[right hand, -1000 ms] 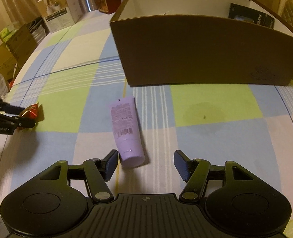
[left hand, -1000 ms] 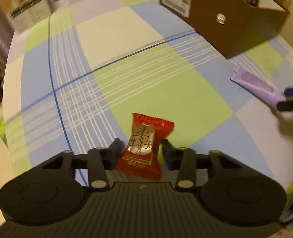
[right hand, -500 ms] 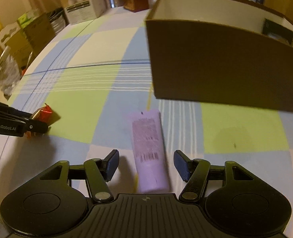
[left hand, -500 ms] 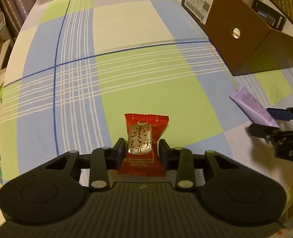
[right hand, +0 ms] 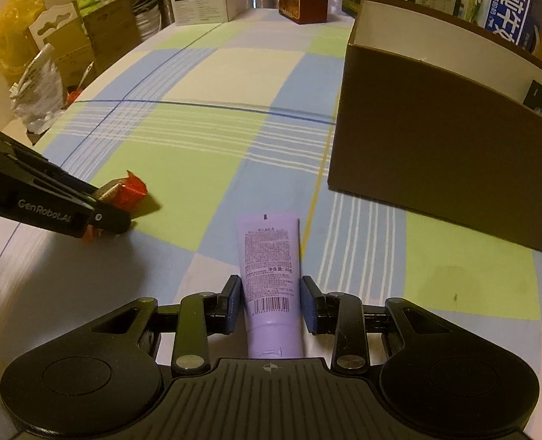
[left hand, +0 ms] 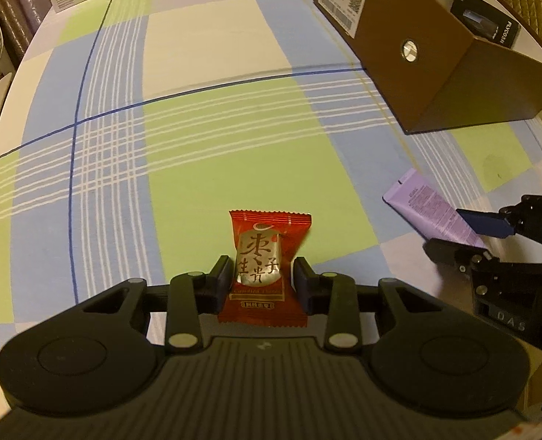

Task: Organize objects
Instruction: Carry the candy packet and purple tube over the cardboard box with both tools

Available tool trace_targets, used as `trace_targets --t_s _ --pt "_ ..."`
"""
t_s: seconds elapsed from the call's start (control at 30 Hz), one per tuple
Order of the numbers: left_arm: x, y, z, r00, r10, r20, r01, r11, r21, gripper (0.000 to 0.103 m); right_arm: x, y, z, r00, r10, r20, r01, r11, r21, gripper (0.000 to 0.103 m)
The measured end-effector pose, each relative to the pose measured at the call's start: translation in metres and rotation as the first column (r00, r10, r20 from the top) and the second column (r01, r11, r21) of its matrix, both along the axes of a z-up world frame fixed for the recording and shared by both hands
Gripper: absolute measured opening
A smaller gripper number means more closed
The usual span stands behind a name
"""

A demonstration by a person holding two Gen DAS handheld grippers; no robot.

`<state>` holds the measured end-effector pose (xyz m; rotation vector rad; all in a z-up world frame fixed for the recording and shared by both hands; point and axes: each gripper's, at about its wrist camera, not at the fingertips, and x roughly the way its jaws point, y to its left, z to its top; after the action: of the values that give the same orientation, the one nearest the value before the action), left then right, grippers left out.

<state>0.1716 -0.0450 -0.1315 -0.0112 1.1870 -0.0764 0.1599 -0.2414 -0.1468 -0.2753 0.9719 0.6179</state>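
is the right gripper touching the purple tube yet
Cannot tell. The right wrist view shows the purple tube between the right gripper pads, which sit close at both sides, but neither contact nor gap shows plainly.

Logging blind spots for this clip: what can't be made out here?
- Brown box contents: both views, near wall hides them.
- Purple tube cap end: right wrist view, hidden behind the claw body.
- Red candy packet small print: left wrist view, too small.
- Left claw contact: unclear.

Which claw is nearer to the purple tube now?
Right. The right claw has its fingers on either side of the purple tube; the left claw is away at the red candy packet.
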Motion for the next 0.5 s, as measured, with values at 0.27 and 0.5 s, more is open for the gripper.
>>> trace_targets --t_s 0.27,0.5 --pt "0.000 -0.013 0.006 1.000 -0.013 -0.003 0.013 1.000 0.001 0.031 -0.003 -0.013 0.004 0.999 -0.029 -0.025 0.029 0.999 0.015 0.031" --pt "-0.003 -0.024 0.012 1.000 -0.024 -0.002 0.024 1.000 -0.012 0.023 -0.005 -0.027 0.009 0.997 -0.058 -0.051 0.059 0.998 0.027 0.031"
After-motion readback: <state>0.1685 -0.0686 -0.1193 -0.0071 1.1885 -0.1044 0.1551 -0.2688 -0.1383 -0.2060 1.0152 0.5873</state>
